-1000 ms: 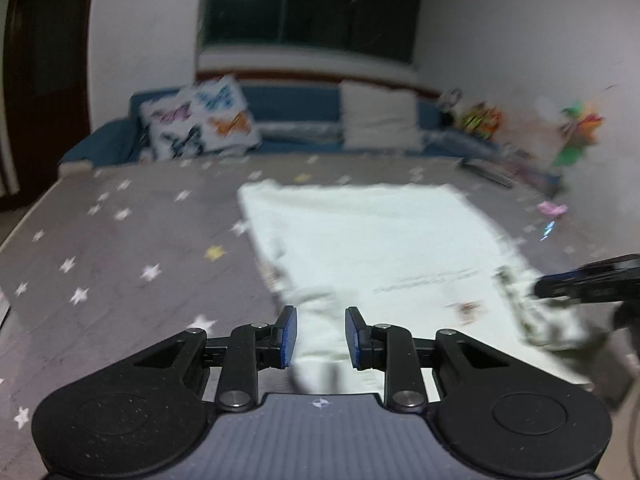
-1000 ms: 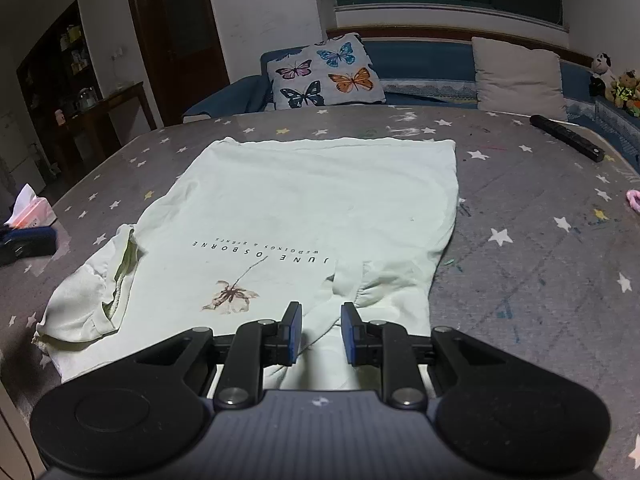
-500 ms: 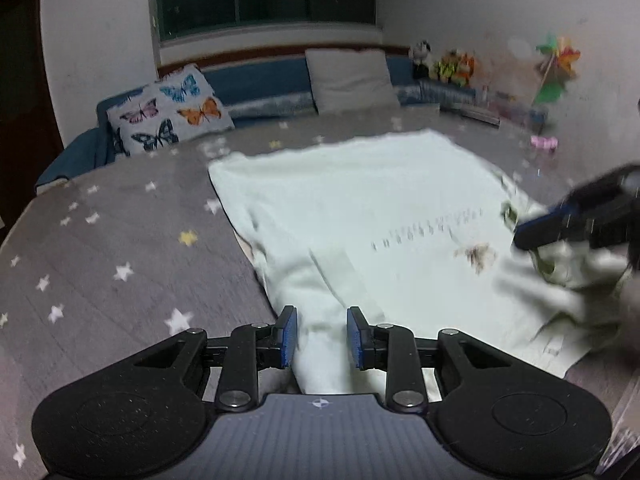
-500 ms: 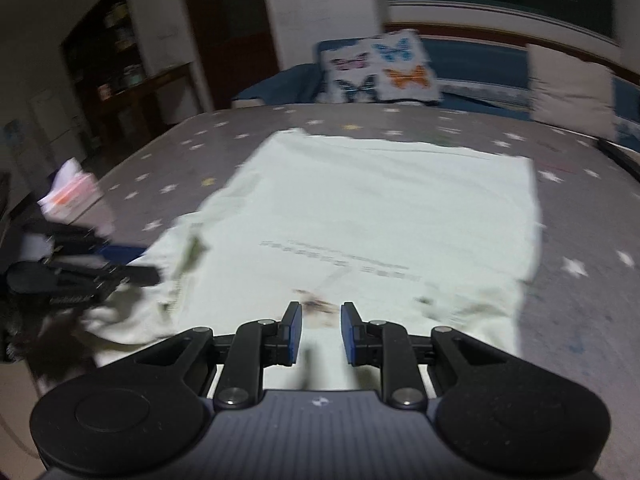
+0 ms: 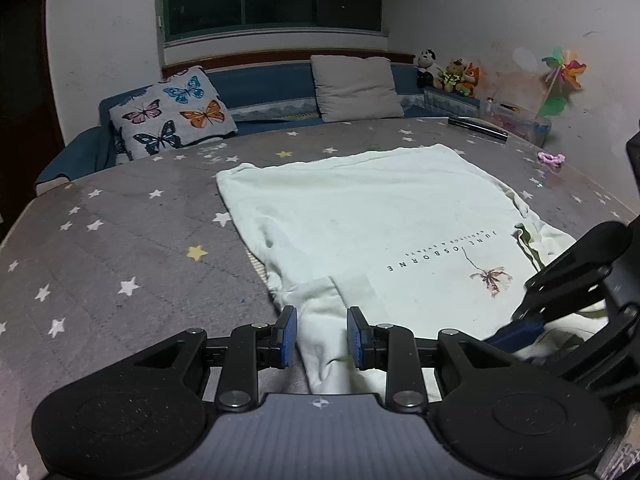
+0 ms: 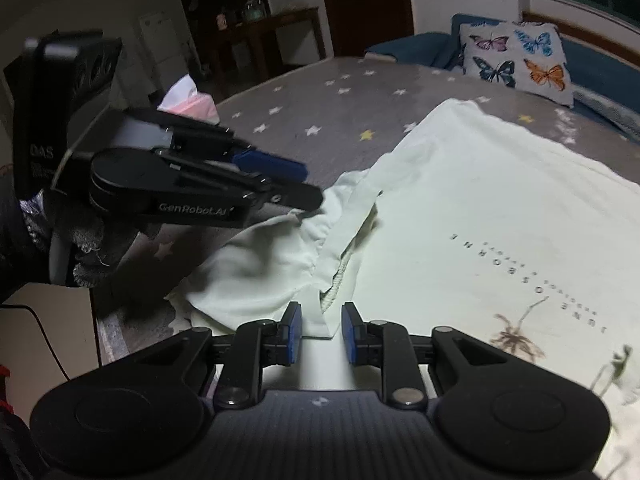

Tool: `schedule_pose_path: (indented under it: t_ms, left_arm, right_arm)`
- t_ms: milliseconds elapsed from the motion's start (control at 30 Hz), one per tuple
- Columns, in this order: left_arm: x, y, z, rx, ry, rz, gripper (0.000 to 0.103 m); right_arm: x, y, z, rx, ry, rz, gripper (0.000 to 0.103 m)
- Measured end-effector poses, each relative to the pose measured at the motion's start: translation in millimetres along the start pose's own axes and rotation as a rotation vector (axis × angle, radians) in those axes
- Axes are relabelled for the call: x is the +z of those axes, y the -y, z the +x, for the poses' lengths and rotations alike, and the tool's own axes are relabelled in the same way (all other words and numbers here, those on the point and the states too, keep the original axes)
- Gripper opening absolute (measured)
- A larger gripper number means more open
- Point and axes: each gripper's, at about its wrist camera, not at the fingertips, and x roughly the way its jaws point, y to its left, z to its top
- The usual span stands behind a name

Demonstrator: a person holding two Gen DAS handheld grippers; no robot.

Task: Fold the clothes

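A pale green T-shirt (image 5: 360, 216) lies spread front up on the grey star-printed bed cover (image 5: 120, 240), its hem toward the far pillows, its collar and sleeves at the near edge of the bed. Printed lettering and a small flower sprig sit across the chest. The left gripper (image 5: 321, 336) hangs low over the near sleeve (image 5: 320, 332); its blue pads stand a narrow way apart with the sleeve cloth running up between them, and a clear gap shows on the left pad's side, so nothing is pinched. From the right wrist view the same tool reaches in from the left, its lower finger tip touching the bunched sleeve cloth, held by a hand in a grey knitted glove (image 6: 86, 248). The right gripper (image 6: 320, 334) is over the shoulder, just beside the open collar (image 6: 348, 264); its pads are narrowly parted too, with a strip of collar edge lying between them and gaps on both sides, not clamped. In the left wrist view that tool comes in from the right edge, its blue tips down on rumpled cloth at the shirt's near corner. Beyond the shirt, a butterfly cushion (image 5: 172, 114) and a plain grey pillow (image 5: 358, 88) lean against the blue bench under the dark window; a black remote (image 5: 478, 127) lies on the cover near the wall. A tissue box (image 6: 190, 100) sits off the bed's left side.
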Motion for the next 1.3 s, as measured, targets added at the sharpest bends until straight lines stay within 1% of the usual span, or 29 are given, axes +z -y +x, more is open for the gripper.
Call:
schedule_pose_path:
  t_ms: [33, 100, 133, 167, 367, 567, 600, 700, 800, 900, 1033, 1133, 1300]
  left_arm:
    - [1, 1, 1, 0.000, -0.002, 0.003, 0.030]
    - [2, 1, 3, -0.006, -0.003, 0.007, 0.030]
    - [3, 1, 3, -0.008, -0.003, 0.008, 0.030]
    - [3, 1, 4, -0.010, -0.003, 0.009, 0.030]
    - [4, 2, 14, -0.020, -0.015, 0.011, 0.030]
    - [-1, 7, 27, -0.019, -0.050, 0.034, 0.029]
    - [-2, 8, 27, -0.018, -0.051, 0.036, 0.029]
    - [-1, 10, 13, -0.026, -0.022, 0.040, 0.029]
    - [-2, 15, -2, -0.035, 0.007, 0.053, 0.029]
    - [-10, 25, -13, -0.059, 0.001, 0.083, 0.029]
    - [-27, 40, -14, -0.086, -0.034, 0.129, 0.029]
    - [-37, 46, -8, -0.094, -0.064, 0.142, 0.029]
    - [-37, 50, -18, -0.094, -0.045, 0.156, 0.030]
  right_arm:
    - [0, 0, 3, 0.002, -0.007, 0.001, 0.021]
    - [-2, -1, 6, 0.011, -0.015, 0.007, 0.016]
    - [-2, -1, 5, 0.012, -0.014, 0.007, 0.004]
    - [-3, -2, 3, 0.009, -0.009, 0.003, 0.002]
    - [-3, -4, -15, -0.007, 0.027, -0.011, 0.002]
    - [-7, -2, -11, -0.019, -0.011, -0.013, 0.002]
    - [-8, -2, -11, -0.021, -0.010, -0.013, 0.002]
    - [-4, 2, -20, -0.026, 0.018, -0.006, 0.006]
    - [0, 9, -33, -0.054, 0.060, 0.001, 0.008]
    - [0, 20, -46, -0.096, 0.094, 0.027, 0.008]
    - [-8, 39, -63, -0.162, 0.120, 0.074, 0.009]
    - [-18, 56, -79, -0.223, 0.122, 0.115, 0.009]
    - [-46, 85, -103, -0.325, 0.098, 0.195, 0.009]
